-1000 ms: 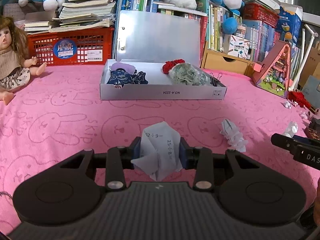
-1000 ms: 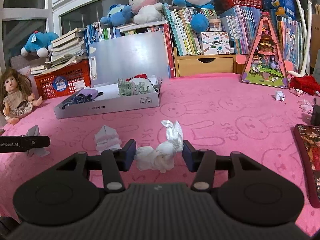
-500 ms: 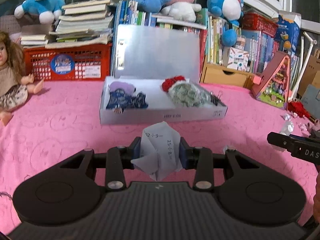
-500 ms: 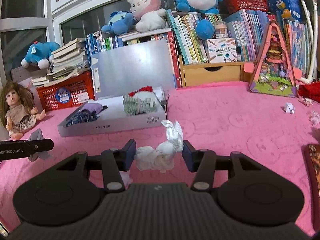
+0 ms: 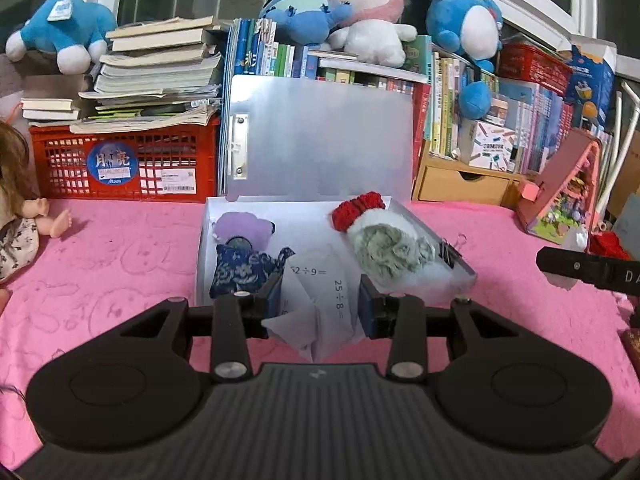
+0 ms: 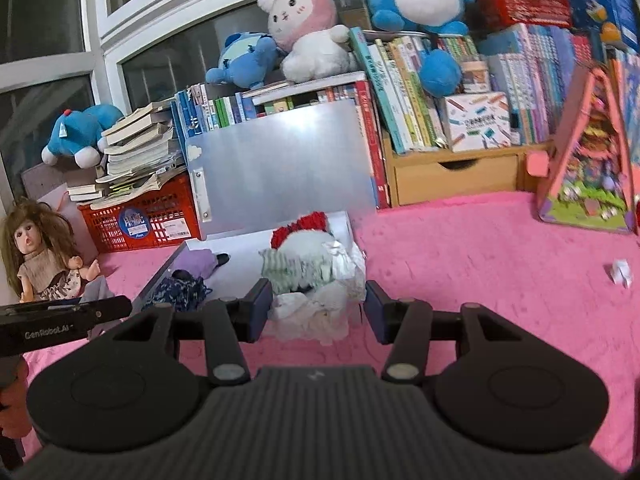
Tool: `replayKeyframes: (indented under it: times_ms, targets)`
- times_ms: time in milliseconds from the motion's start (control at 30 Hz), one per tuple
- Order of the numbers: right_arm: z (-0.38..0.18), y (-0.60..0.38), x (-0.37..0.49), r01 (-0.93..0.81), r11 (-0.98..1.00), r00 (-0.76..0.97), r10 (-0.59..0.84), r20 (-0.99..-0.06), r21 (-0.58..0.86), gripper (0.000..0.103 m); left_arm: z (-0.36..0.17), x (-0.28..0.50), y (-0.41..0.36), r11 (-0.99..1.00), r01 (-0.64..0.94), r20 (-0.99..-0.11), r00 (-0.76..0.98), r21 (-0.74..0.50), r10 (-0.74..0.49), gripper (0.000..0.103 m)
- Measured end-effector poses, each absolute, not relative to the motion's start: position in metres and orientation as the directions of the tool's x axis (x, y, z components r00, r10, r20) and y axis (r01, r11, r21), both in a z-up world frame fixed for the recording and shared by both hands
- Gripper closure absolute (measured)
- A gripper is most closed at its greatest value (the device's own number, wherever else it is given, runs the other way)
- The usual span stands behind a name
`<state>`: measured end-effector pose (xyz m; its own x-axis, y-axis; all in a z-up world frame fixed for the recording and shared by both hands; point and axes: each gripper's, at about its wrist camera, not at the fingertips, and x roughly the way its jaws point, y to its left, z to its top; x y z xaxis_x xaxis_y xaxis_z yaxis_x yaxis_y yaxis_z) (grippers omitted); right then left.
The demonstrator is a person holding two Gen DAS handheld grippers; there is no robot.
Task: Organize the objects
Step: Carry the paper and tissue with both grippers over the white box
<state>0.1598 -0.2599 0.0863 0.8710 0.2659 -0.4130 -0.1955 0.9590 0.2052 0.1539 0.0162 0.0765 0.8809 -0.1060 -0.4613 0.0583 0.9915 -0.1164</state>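
Note:
My left gripper is shut on a crumpled paper with printed sums and holds it at the front edge of the open white box. My right gripper is shut on a crumpled white tissue, held just before the same box's right end. The box holds a purple pouch, a dark blue patterned cloth, a green-grey knit bundle and a red knit piece. Its silver lid stands upright behind.
A pink cloth covers the table. A doll sits at the left. A red crate with books, rows of books, plush toys and a wooden drawer line the back. A pink toy house stands right. A paper scrap lies right.
Both grippers have lifted and moved forward to the white box, each still holding its crumpled paper. The box now looms just past the fingertips.

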Motion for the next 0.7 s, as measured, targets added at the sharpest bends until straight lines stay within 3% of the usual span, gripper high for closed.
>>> replayKeyframes:
  times_ms: [400, 700]
  targets:
    - [0.113, -0.235, 0.210, -0.229, 0.947, 0.853, 0.306, -0.423, 0.223, 0.049, 0.102, 0.211, 0.030, 0.987, 0.027, -0.473, 0.875, -0.159, -0.101, 0.059]
    - [0.137, -0.218, 0.246, -0.245, 0.945, 0.847, 0.318, -0.425, 0.218, 0.049, 0.122, 0.250, 0.033, 0.992, 0.006, -0.471, 0.880, -0.126, -0.065, 0.059]
